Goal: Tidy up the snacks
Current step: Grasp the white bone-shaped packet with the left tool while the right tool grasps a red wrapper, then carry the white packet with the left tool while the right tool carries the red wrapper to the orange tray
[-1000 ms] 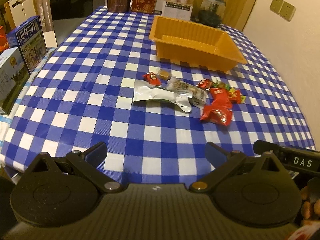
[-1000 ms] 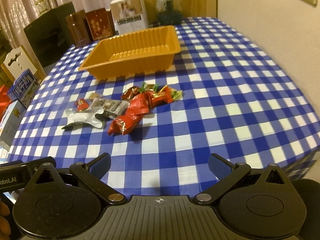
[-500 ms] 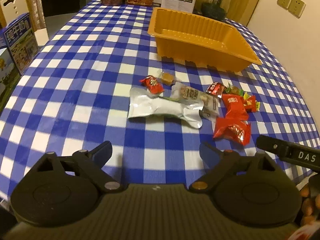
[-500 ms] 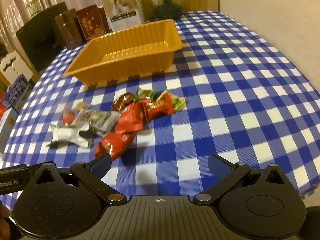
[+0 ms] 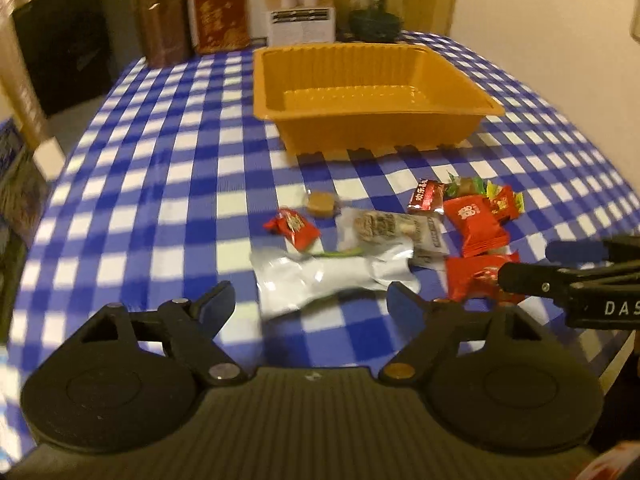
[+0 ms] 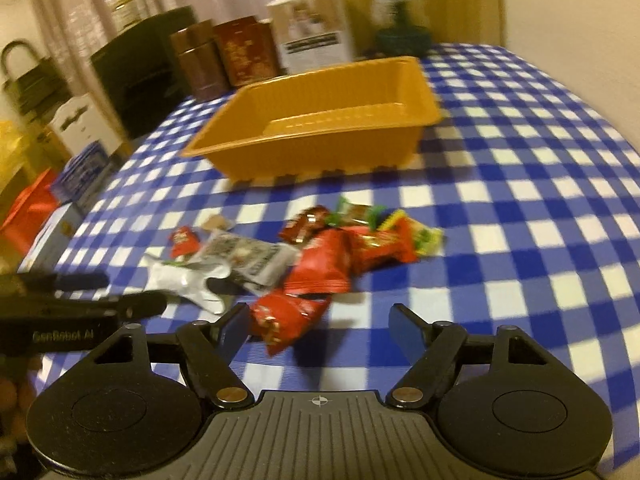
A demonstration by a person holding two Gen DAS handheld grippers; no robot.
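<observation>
The snacks lie in a loose heap on the checkered surface (image 5: 160,184), just in front of the orange tray (image 5: 372,120), apart from it. The silver packet (image 5: 332,276) is shiny and wrinkled; its long axis runs across the left wrist view, parallel to the tray's near wall. The red packet (image 6: 292,312) is glossy and points with one end to the right claw (image 6: 320,328). The left claw (image 5: 312,304) is wide open and holds nothing; the right claw is the same.
</observation>
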